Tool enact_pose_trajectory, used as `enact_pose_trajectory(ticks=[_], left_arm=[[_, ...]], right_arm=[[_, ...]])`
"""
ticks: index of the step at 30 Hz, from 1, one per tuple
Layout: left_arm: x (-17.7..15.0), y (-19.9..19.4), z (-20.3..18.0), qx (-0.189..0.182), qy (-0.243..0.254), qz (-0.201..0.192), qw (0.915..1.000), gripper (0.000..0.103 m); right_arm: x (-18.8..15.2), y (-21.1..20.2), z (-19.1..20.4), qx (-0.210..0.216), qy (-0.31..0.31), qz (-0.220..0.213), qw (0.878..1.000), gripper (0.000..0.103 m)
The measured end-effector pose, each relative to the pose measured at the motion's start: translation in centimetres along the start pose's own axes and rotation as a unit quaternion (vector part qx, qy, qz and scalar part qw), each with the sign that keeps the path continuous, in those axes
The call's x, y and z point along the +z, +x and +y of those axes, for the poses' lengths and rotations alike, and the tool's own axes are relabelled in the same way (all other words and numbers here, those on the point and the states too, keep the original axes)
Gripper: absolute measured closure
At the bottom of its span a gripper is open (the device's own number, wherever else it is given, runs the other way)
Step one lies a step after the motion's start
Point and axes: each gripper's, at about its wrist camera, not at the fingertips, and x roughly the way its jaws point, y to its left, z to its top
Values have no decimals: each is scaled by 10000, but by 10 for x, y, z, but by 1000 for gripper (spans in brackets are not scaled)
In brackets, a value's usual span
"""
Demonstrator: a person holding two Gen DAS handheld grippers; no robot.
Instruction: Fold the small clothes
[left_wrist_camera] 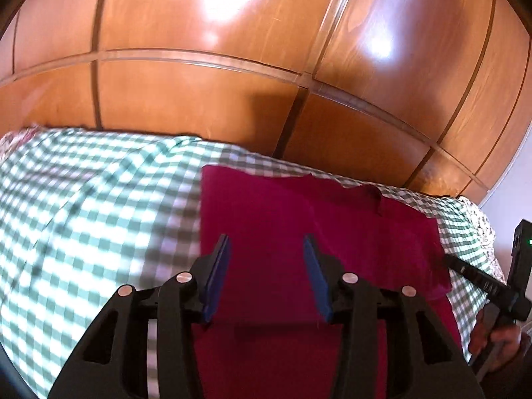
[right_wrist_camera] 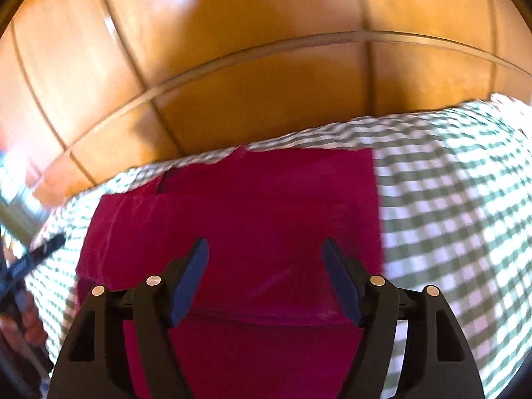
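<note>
Magenta garment (left_wrist_camera: 299, 219) spread on checked cloth (left_wrist_camera: 83, 206)
Left gripper (left_wrist_camera: 267, 242) is held released above it; right gripper (right_wrist_camera: 266, 246) is likewise released, nothing grasped; wooden panels (left_wrist_camera: 206, 99) are seen beyond.

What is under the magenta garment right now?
The magenta garment lies on a green-and-white checked cloth, which shows all around it. Whatever that cloth covers, and anything directly beneath the garment, is hidden. Wooden panelling stands behind.

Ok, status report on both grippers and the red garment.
Left gripper open, nothing held. Right gripper open, nothing held. Red garment partly folded, lying flat on the checked cloth. Nothing in the way.
</note>
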Motion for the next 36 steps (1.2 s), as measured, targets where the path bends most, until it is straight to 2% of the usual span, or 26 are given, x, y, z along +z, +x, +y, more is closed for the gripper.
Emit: enact_pose_trajectory(ticks=[3,5,6,8,10,11,14,16,18,21,22,23,24,26,30,33,35,36], left_arm=[[7,22,0,139,101,168,9997,61],[4,51,2,462,160,511,9975,62],[-3,68,9,606,89,753,9953,63],[-9,67,18,442,-66,633,9970,66],[-7,52,27,214,-313,514,9980,65],[-5,45,32,125,-400,414,9983,60],[5,39,49,157,-548,274,9980,57],[15,50,65,158,-798,381,9960,58],[24,64,76,8,-976,554,9937,58],[34,87,78,-137,-1105,816,9904,58],[38,90,78,-161,-1109,838,9902,66],[42,93,74,-148,-1036,815,9912,81],[43,93,71,19,-955,758,9925,82],[38,103,63,651,-665,784,9926,85],[24,106,44,1230,-15,560,9908,84],[24,86,33,1451,-35,465,9883,84],[20,68,23,1454,85,336,9888,74],[15,55,15,1445,176,240,9891,73]], right_arm=[[-1,26,3,-257,-28,203,9995,33],[-10,44,3,-418,-72,321,9986,27],[-16,47,5,-421,-186,178,9988,24],[-24,48,13,-455,-464,28,9979,14],[-24,49,15,-490,-500,30,9975,13],[-25,49,14,-449,-487,11,9978,12],[-25,50,12,-389,-470,0,9981,10],[-25,51,12,-390,-489,-2,9980,9],[-24,51,11,-377,-497,1,9981,8],[-24,54,13,-379,-527,11,9979,7],[-25,54,14,-384,-539,14,9978,6],[-25,54,14,-388,-546,13,9978,6],[-24,54,14,-391,-548,9,9977,6],[-24,55,14,-397,-555,3,9977,5],[-24,56,16,-432,-606,6,9972,4],[-24,57,15,-393,-573,7,9976,4],[-24,57,14,-376,-557,3,9977,4],[-24,57,14,-366,-552,6,9978,4]])
